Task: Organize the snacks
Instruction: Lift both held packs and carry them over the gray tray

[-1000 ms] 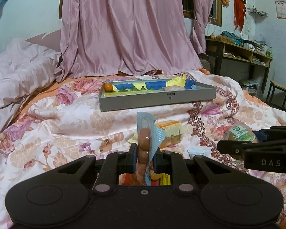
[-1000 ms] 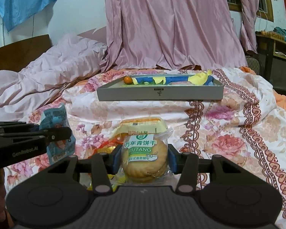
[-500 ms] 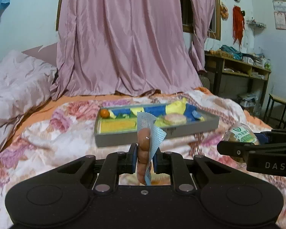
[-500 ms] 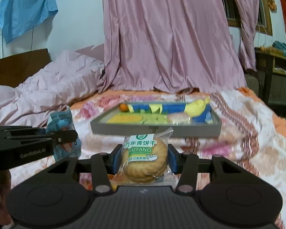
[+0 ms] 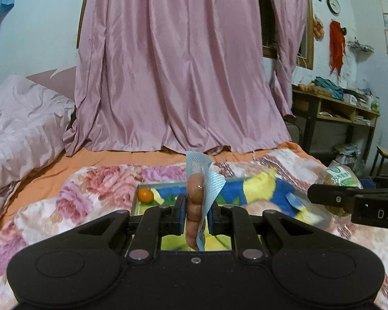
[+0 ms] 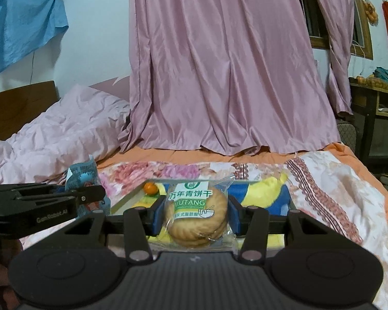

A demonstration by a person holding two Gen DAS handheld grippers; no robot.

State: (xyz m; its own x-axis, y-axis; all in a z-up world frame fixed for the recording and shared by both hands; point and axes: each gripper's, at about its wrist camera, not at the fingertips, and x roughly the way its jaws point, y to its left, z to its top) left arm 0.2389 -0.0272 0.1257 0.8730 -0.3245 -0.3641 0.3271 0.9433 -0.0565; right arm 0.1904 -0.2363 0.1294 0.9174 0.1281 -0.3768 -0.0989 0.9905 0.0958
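**Q:** So what has changed over the last second?

**A:** Both grippers have come forward from the near part of the bed to the grey tray point(image 6: 121, 202). A second ago the tray lay well ahead with loose packets on the quilt before it; now its near wall is hidden under the gripper bodies, and both snacks hang above its contents.

**Q:** What is each one carrying?

**A:** The left gripper point(image 5: 196, 213) is pinched tight on a sausage packet point(image 5: 194, 201), a thin blue wrapper with brown sausage showing, held upright over the tray's left part. The right gripper point(image 6: 196, 218) clamps a round biscuit packet point(image 6: 195, 215) flat between its blue pads, above the tray's middle.

**Q:** What does that mean for the task?

**A:** I judge the carry is nearly done, and that lowering and letting go is what remains. The tray already holds a small orange point(image 6: 150, 188) at its far left corner and blue and yellow packets point(image 6: 263, 196) to the right of that.

**Q:** Any writing to read?

**A:** The biscuit label has a green logo, Chinese characters and "UTANG". The left gripper's side reads "GenRobot.AI" in the right wrist view; the right gripper's shows "DAS" in the left wrist view.
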